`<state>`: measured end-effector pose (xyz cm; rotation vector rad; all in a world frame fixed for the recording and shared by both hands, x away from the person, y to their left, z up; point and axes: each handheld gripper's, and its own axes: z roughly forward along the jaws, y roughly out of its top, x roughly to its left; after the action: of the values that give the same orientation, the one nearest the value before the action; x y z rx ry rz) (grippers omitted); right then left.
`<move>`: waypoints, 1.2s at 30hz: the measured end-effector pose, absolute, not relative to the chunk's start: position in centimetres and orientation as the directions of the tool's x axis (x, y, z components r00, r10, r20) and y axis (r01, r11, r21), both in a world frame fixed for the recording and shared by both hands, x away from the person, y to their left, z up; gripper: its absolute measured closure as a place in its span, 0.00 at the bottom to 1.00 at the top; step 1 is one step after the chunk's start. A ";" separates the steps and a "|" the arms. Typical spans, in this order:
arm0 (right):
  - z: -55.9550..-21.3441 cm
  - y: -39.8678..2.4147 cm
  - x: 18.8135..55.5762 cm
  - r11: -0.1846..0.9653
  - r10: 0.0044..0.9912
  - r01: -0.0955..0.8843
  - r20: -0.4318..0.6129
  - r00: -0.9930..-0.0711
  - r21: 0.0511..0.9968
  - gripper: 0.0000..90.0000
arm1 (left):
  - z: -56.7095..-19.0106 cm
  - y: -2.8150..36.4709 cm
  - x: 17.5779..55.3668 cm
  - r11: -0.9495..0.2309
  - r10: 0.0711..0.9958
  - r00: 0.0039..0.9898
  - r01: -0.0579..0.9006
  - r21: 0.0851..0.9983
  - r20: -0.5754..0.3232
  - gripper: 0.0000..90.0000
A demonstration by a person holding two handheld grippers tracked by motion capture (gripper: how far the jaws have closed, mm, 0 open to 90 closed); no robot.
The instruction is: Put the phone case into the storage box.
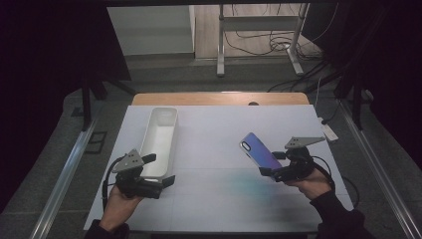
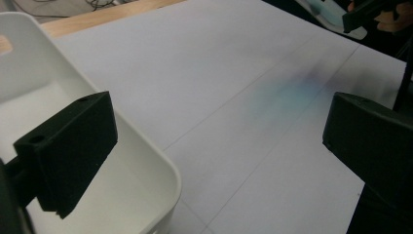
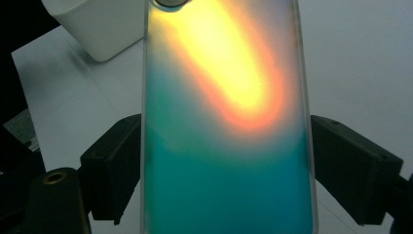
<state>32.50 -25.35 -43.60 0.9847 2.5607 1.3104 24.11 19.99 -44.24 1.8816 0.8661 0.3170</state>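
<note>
— Near the surface's right edge, what do the right tongs hold?
— An iridescent phone, clamped and tilted above it.
— And the left tongs?
— Jaws apart at the white bin's near end, one jaw inside, gripping nothing.

Phone iridescent blue-purple, teal-yellow up close; bin white; tools black.

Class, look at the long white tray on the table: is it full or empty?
Empty. The high view shows the white tray's bare floor, and the left claw view shows nothing inside its near corner.
</note>
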 end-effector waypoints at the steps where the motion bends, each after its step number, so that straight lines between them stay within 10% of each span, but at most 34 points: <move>1: -43.6 -25.3 32.5 0.420 0.584 0.502 0.198 -0.787 0.756 0.19 | -44.2 19.7 24.3 -0.246 0.680 0.717 0.423 0.872 -0.155 0.00; 36: -43.3 -22.4 31.2 0.414 0.495 0.450 0.220 -0.841 0.791 0.19 | -44.1 14.1 27.2 -0.267 0.518 0.831 0.382 0.885 -0.203 0.00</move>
<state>31.25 -22.36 -43.30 0.8701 2.6010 1.4313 27.25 14.12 -44.13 1.8899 0.6764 0.1515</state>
